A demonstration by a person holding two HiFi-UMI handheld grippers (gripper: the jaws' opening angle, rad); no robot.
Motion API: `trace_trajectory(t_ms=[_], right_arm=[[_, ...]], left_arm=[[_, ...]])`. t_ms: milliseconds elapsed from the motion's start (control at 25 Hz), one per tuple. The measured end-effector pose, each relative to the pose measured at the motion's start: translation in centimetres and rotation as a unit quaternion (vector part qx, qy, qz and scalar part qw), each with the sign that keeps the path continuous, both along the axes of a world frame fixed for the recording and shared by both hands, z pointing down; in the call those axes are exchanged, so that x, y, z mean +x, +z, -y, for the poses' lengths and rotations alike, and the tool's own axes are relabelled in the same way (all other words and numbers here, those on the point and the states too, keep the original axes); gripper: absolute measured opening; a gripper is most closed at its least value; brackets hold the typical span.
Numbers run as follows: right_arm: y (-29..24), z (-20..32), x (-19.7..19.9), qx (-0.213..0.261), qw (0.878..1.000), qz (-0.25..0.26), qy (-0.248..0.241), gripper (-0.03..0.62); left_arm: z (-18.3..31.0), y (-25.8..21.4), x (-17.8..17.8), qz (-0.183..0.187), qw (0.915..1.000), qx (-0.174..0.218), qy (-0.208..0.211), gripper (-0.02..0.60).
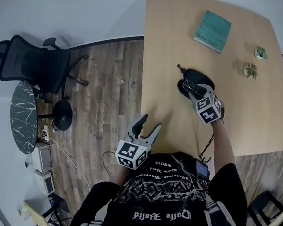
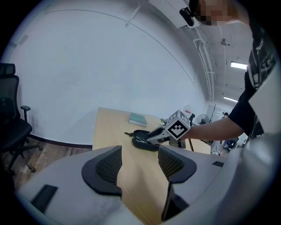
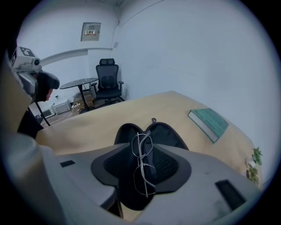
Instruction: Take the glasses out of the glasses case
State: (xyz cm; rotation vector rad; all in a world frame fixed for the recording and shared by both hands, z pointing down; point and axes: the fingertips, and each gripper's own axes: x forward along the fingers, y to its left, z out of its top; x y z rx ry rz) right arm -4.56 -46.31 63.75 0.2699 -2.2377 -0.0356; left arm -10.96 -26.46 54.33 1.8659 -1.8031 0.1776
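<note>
Two slips threaten this pick, as I judge it. Thin wire glasses [image 3: 142, 163] could bend or twist if the right gripper [image 3: 143, 168] bites on a lens rim instead of the bridge. The glasses case [image 3: 169, 134], open and unheld on the table [image 1: 177, 39], could also lift or skid along with them, because the left gripper [image 2: 139, 165] hangs empty, jaws well apart, at the lower centre of the head view near the table's lower-left corner. The right jaws stand partly apart, astride the folded glasses, which lie in the case at the centre of the right gripper view. No firm pinch shows yet.
</note>
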Motion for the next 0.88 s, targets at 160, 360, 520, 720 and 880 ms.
trace_trajectory(t_ms=[160,360,520,720,880], right_arm=[[1.1,0.3,0.1,0.007,1.000,-0.017,-0.009,0.167],[2.1,0.7,0.1,0.032,0.998,-0.041,-0.026,0.123],[2.5,0.9,0.2,0.054,0.997,-0.048,-0.032,0.026],[2.4,0.9,-0.2,0.057,0.997,-0.036,-0.038,0.015],[2.0,0.8,-0.3,0.068,0.996,-0.028,-0.044,0.008]], left_arm=[[0.5,0.5,-0.1,0.001,0.9999,-0.009,-0.006,0.265],[0.8,1.4,-0.1,0.020,0.9995,-0.023,-0.006,0.265],[0.9,2.0,-0.2,0.019,0.9993,-0.031,-0.009,0.265],[1.0,2.6,-0.1,0.018,0.9989,-0.040,-0.015,0.265],[1.2,2.6,0.1,0.020,0.9989,-0.042,-0.011,0.265]])
